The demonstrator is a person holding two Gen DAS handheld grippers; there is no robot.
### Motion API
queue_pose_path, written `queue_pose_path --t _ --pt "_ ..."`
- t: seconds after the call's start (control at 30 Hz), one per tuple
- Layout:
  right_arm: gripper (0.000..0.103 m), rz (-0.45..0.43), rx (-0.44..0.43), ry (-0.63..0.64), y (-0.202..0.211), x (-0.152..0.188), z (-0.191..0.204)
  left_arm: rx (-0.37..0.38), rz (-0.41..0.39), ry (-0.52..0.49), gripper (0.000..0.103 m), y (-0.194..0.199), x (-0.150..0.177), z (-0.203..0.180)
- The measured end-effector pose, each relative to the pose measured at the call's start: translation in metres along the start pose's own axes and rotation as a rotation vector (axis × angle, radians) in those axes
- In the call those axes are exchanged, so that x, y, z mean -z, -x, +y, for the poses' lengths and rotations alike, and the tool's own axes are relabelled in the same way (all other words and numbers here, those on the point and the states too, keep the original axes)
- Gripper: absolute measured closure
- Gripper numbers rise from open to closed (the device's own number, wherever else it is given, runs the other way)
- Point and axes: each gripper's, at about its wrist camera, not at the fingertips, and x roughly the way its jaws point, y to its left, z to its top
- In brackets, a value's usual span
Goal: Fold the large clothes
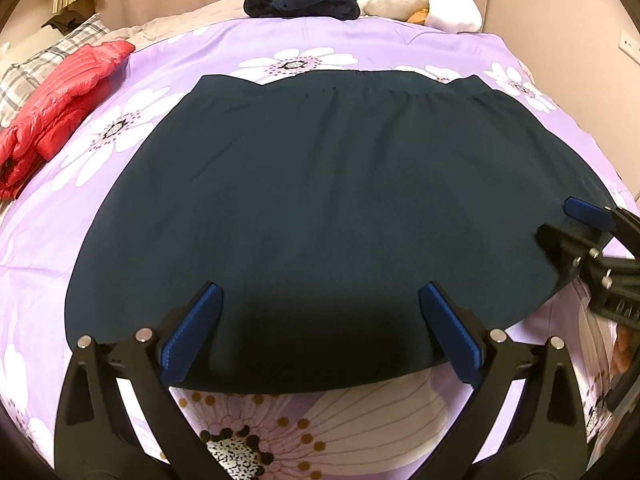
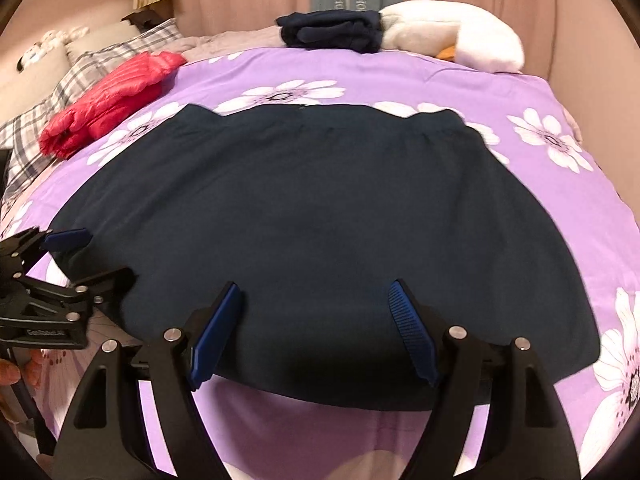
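A large dark navy garment point(image 1: 320, 200) lies spread flat on the purple flowered bedspread point(image 1: 168, 64), its gathered waistband at the far side. It also shows in the right wrist view point(image 2: 312, 208). My left gripper point(image 1: 320, 300) is open, its blue pads over the garment's near hem, holding nothing. My right gripper point(image 2: 316, 296) is open over the near hem further right, holding nothing. The right gripper shows at the right edge of the left wrist view point(image 1: 580, 220). The left gripper shows at the left edge of the right wrist view point(image 2: 68, 256).
A red puffer jacket point(image 1: 60, 108) lies at the left on the bed. A folded dark garment point(image 1: 300, 0) sits at the far edge beside a white plush toy point(image 1: 432, 4). A plaid pillow point(image 2: 60, 92) lies at the far left. Curtains hang behind the bed.
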Motion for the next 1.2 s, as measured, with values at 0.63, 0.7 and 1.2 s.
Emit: queue_pose_path --t 0.63,0.7,1.2 --pt "0.026 -0.017 0.124 -0.157 0.028 0.018 -0.076 -0.051 0.016 0.117 0.002 0.013 0.017 0.053" --pt "0.021 -0.017 0.136 -0.172 0.031 0.020 -0.083 -0.052 0.018 0.118 0.002 0.014 0.018 0.054" --pt "0.018 -0.018 0.133 -0.310 0.047 0.033 -0.121 -0.068 0.019 0.120 0.002 0.019 0.023 0.064"
